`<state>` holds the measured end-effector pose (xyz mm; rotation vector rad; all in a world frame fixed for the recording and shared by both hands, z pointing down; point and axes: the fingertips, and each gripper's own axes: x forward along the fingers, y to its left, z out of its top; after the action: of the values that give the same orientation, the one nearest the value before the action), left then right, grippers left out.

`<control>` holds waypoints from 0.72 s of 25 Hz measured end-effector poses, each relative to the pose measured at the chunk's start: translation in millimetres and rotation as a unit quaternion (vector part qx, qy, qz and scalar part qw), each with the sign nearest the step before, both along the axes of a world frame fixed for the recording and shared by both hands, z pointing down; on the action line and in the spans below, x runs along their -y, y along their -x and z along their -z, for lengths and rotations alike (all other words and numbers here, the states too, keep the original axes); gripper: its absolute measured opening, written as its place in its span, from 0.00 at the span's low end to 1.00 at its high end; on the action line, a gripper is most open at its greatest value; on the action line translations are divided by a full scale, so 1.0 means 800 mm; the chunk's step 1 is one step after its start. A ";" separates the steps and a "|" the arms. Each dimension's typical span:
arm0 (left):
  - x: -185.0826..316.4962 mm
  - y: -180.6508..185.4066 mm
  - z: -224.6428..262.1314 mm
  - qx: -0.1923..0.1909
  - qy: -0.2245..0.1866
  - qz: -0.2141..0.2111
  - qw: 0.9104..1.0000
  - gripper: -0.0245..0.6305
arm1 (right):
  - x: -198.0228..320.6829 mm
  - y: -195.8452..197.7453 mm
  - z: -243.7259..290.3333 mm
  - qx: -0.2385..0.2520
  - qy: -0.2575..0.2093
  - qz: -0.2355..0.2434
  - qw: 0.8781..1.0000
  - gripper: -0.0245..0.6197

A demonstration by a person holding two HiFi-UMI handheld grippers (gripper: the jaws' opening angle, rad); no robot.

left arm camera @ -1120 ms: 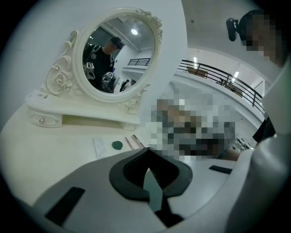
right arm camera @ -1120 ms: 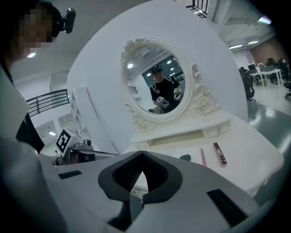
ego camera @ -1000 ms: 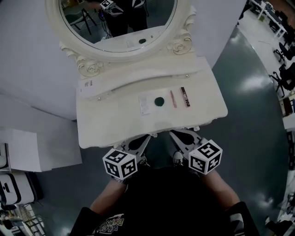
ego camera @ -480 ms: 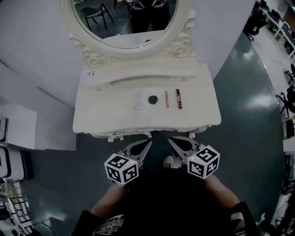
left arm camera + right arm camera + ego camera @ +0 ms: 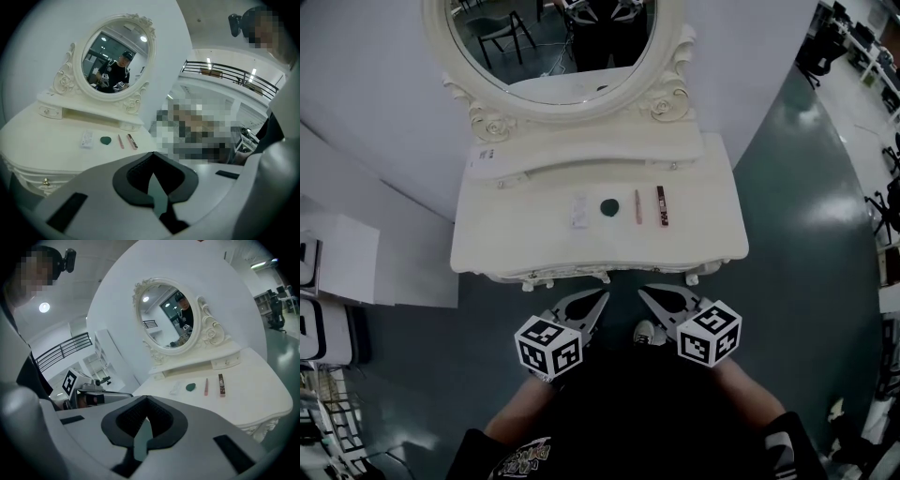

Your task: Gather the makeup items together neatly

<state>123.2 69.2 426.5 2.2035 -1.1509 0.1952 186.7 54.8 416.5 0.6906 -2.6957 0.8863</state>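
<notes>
Four makeup items lie in a row on the cream dressing table: a white packet, a green sponge, a pink pencil and a dark tube. The left gripper view shows the same packet, sponge, pencil and tube. In the right gripper view they are the packet, sponge, pencil and tube. My left gripper and right gripper hang shut and empty in front of the table's front edge, over the floor.
An oval mirror in an ornate frame stands on a raised shelf at the table's back. White boxes sit on the floor at the left. Office chairs stand far right on the grey floor.
The view has pulled back from the table. Both grippers, which reached its front edge, now hang a short way in front of it. The items have not moved.
</notes>
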 end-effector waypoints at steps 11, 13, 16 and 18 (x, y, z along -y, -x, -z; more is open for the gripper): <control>0.005 -0.003 -0.017 -0.005 0.015 -0.011 1.000 0.05 | 0.004 0.001 -0.017 -0.002 0.020 -0.007 1.000 0.08; 0.006 -0.004 -0.017 -0.002 0.015 -0.012 1.000 0.05 | 0.005 0.000 -0.016 -0.002 0.021 -0.007 1.000 0.08; 0.009 -0.003 -0.018 -0.002 0.015 -0.010 1.000 0.05 | 0.006 0.000 -0.017 -0.005 0.020 -0.003 1.000 0.08; 0.011 -0.004 -0.019 -0.003 0.017 -0.009 1.000 0.05 | 0.008 0.000 -0.018 -0.006 0.020 -0.001 1.000 0.08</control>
<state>126.6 60.6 441.8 2.1846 -1.1168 0.2148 186.7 48.4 431.2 0.6885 -2.6597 0.9312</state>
